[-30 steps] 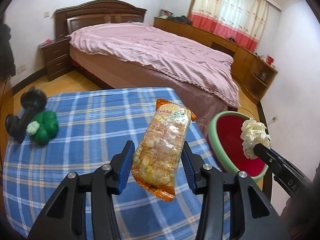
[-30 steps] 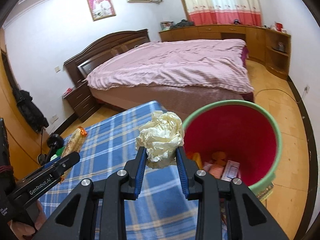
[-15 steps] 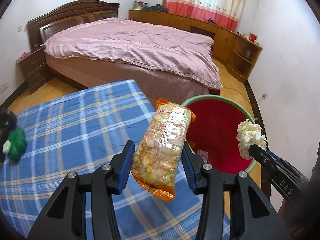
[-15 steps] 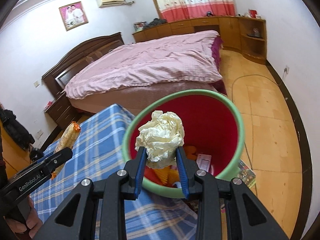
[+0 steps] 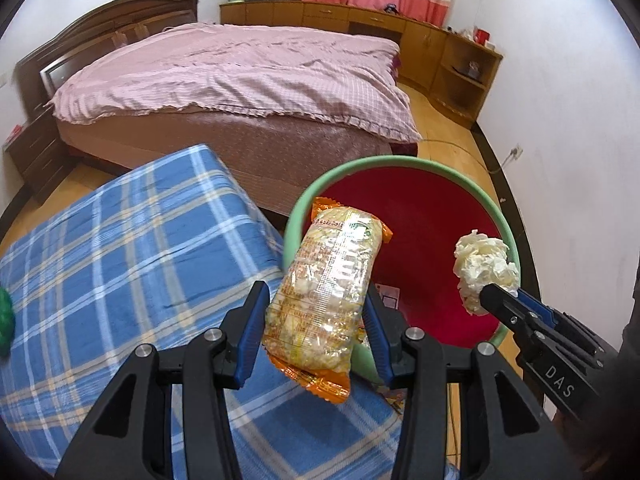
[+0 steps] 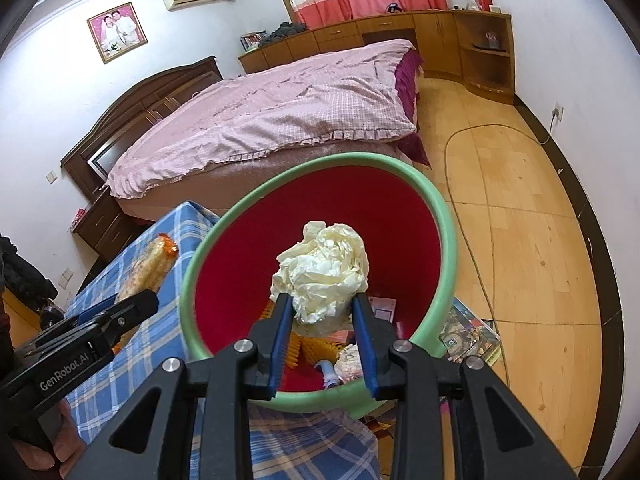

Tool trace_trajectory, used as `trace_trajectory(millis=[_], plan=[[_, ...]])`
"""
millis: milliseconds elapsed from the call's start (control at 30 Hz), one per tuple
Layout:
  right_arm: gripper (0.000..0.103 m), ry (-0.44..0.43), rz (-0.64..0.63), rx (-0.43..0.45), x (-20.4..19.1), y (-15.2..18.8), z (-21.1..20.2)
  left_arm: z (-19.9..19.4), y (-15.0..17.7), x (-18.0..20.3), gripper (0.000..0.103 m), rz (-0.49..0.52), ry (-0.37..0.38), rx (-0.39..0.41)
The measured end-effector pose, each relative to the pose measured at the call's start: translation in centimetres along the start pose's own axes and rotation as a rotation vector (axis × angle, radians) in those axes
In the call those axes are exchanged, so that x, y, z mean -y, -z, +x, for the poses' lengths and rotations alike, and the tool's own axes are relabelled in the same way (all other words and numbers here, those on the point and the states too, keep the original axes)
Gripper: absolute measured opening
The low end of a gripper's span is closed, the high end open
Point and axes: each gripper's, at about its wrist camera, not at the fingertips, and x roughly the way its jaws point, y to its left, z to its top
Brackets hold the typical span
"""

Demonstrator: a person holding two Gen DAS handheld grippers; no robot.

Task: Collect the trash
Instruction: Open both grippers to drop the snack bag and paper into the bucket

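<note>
**Trash held over the bin in both tools**

Trash here is two pieces. The snack packet (image 5: 326, 300), clear with orange ends, stands nearly upright between the blue pads of the left tool (image 5: 314, 334), which are closed on its lower half; its top end leans toward the bin (image 5: 496, 216) and its bottom end hangs below the pads. From the left wrist view the packet sits over the near-left part of the bin's green rim, where the bin meets the edge of the tabletop (image 5: 120, 264) with its blue plaid cloth.

The paper wad (image 6: 322, 270), crumpled and cream-coloured, is pinched at its lower part by the right tool (image 6: 322, 320); most of the wad bulges above and ahead of the pads. From the right wrist view it hangs over the bin's red inside, well within the rim (image 6: 446, 240). In the left wrist view the same wad (image 5: 484, 270) shows at the tip of the right tool, against the bin's right rim.

Down in the bin lie other scraps: something orange with ridges (image 6: 316, 350), a small card (image 6: 382, 306) and a pale piece.

The bin stands on the wooden floor (image 6: 532, 208), just beside the tabletop. A pink-covered bed (image 5: 240, 72) lies beyond. A green object (image 5: 5, 318) shows at the tabletop's left edge.
</note>
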Motion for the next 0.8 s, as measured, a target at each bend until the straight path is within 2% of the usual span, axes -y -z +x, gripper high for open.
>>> trace_trajectory(millis=[367, 567, 800], plan=[[0.037, 0.0, 0.026, -0.011, 0.9, -0.2, 1.3, 2.2, -0.8, 1.6, 0.048, 0.033, 0.04, -0.021], [0.04, -0.016, 0.044, -0.012, 1.2, -0.2, 1.6, 2.2, -0.7, 1.5, 0.048, 0.03, 0.031, -0.022], [0.054, -0.039, 0.042, 0.002, 0.6, 0.0, 0.7, 1.4, -0.5, 0.5, 0.048, 0.011, 0.007, -0.013]])
